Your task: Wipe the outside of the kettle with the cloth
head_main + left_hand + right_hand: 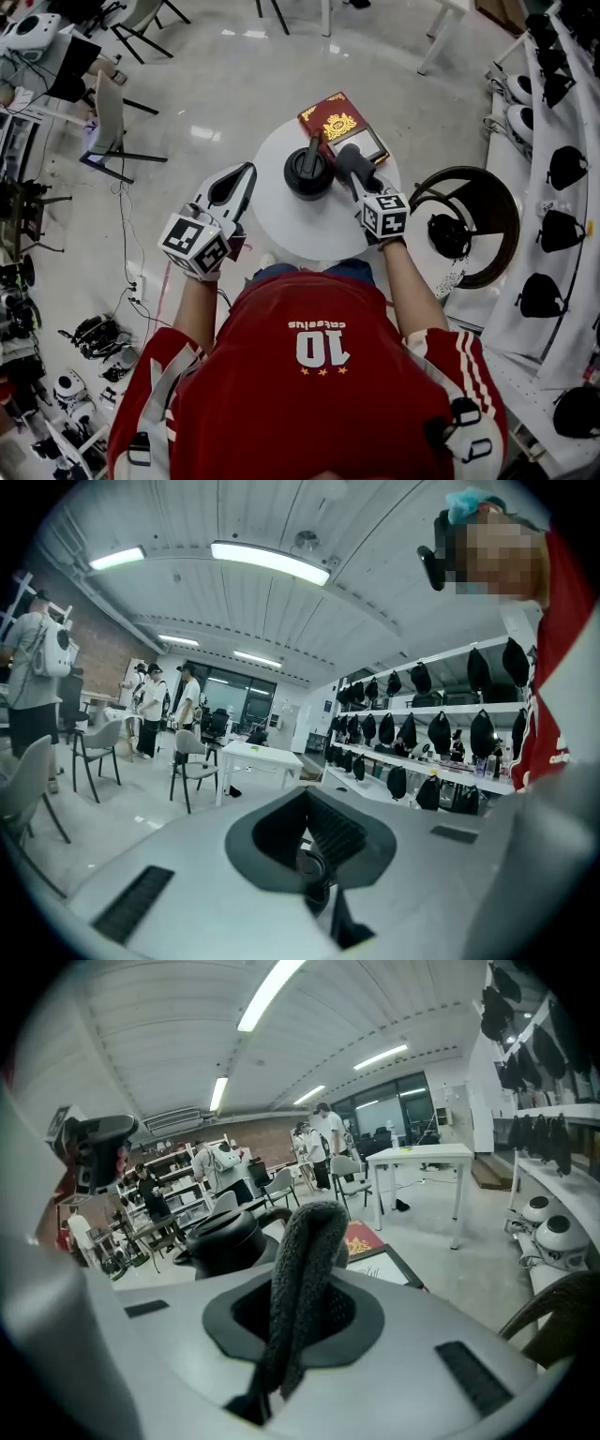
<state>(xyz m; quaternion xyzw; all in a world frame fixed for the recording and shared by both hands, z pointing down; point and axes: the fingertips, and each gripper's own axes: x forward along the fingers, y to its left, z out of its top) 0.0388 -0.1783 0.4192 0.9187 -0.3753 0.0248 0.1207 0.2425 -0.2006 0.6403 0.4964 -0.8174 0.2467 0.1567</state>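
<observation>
Cloth [305, 1241]: dark grey, thick nubbly pile, matt, rough like towelling.

Kettle [223, 1239]: black, smooth, dull sheen on lid and body. Metal or plastic, cannot tell.

Left gripper [246, 173], right gripper [300, 1288]: pale grey plastic shells, matt and smooth. Black ribbed pads [339, 834] inside.

Table [281, 220]: white, smooth, low sheen.

Book [342, 127]: red cover, gold print, glossy.

Floor [225, 84]: pale, polished, mirrors the ceiling lights.

Shirt [319, 375]: red cloth, slight sheen.
</observation>
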